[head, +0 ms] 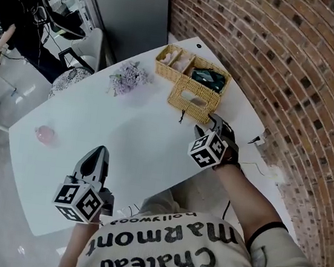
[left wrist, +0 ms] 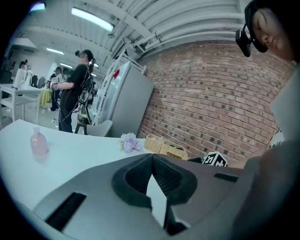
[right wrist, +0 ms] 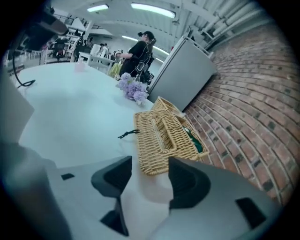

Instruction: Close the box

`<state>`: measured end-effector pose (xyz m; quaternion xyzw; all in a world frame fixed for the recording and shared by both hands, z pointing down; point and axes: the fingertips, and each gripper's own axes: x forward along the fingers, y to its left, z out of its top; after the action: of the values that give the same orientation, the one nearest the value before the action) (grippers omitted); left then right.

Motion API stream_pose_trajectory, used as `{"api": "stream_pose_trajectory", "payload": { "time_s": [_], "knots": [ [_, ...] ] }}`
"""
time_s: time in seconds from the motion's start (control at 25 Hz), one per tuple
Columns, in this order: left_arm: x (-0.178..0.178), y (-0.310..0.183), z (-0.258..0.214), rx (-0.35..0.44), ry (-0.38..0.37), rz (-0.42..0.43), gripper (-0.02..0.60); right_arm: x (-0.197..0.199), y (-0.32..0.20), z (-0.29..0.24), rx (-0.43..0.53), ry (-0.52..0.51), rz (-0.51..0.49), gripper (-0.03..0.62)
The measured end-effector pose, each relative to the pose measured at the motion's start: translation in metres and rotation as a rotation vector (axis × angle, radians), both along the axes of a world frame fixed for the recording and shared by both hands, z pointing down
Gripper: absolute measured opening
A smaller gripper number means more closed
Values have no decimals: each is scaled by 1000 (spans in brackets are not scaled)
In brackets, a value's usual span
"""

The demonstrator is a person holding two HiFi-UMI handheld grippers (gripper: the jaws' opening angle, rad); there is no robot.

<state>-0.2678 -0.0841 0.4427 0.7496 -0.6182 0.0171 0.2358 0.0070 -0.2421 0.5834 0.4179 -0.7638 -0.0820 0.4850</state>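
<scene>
A wicker box [head: 170, 63] stands at the far right of the white table [head: 129, 143]. Its slotted wicker lid [head: 191, 96] lies over the near part, while the far compartments show open, one holding a dark green thing [head: 208, 77]. My right gripper [head: 213, 124] hovers just in front of the box's near corner. In the right gripper view the box [right wrist: 164, 140] lies just beyond the right gripper [right wrist: 150, 171], whose jaws stand open with only table between them. My left gripper [head: 98, 156] hangs over the near table, far from the box; the left gripper [left wrist: 151, 157] is shut and empty.
A black cord [head: 182, 116] lies by the box's near left side. Lavender flowers [head: 129, 76] lie left of the box and a pink bottle [head: 44, 135] stands at the table's left. A brick wall [head: 297, 74] runs close behind the box. A person [head: 9, 8] stands beyond the table.
</scene>
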Motion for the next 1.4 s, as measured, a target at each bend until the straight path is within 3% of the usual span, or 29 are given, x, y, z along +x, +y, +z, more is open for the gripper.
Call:
{"api": "stream_pose_trajectory", "payload": {
  "time_s": [0.16,0.36,0.68,1.04,1.28,1.4],
  "knots": [
    [-4,-2,1,-6,15,-10,2,-3,-6,2,101,153,-64,278],
    [-4,-6,3,-12,36,-9,2,-9,-8,13,184,343,-179,264],
    [-4,-8,5,-16,36,-3,2,-7,-13,17,243,458,-244,245],
    [-12,-7,1,-5,33,-22,2,-7,-9,1,271,427,-264,252],
    [-12,-6,-6,9,26,-24,2,-6,-5,-19,256,347,-244,268],
    [-9,-4,-6,12,28,-18,2,-7,0,-25,249,326,-259,214]
  ]
}}
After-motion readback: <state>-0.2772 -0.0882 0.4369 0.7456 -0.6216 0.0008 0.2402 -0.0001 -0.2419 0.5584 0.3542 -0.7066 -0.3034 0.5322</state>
